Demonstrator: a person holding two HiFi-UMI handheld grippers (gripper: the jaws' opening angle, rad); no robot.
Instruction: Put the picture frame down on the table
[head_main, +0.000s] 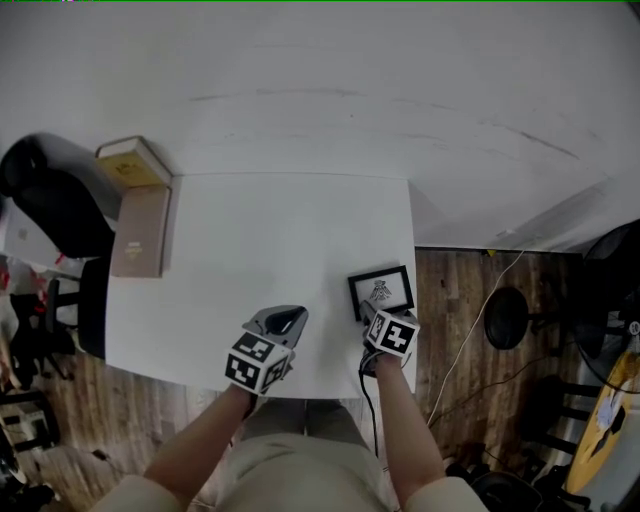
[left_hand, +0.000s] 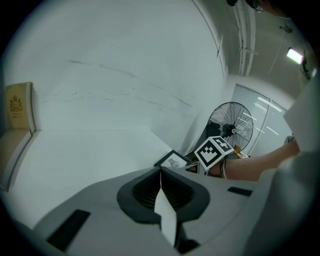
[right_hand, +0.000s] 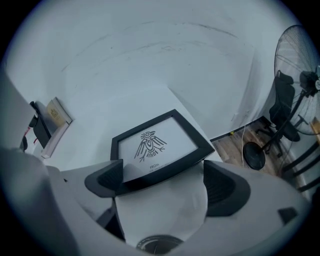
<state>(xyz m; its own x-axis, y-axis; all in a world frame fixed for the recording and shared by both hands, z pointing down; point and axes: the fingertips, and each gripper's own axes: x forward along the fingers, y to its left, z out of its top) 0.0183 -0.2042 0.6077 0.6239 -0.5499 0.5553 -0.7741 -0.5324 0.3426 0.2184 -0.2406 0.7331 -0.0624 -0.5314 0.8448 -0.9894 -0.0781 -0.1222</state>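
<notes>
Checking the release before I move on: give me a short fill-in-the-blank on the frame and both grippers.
In the head view, the picture frame lies near the table's ___ edge.
The right gripper's jaws stand ___, with the frame's near edge between them.
The left gripper's jaws are ___, with nothing between them.
Missing words: right; open; shut.

A: Where does the head view look from?
B: High above the picture frame (head_main: 381, 292), facing steeply down, with the whole table (head_main: 270, 240) in shot.
A: And the two gripper views?
B: The right gripper view sits close over the frame's near edge, angled down. The left gripper view looks low across from the frame's left, farther off. All three show the frame.
</notes>
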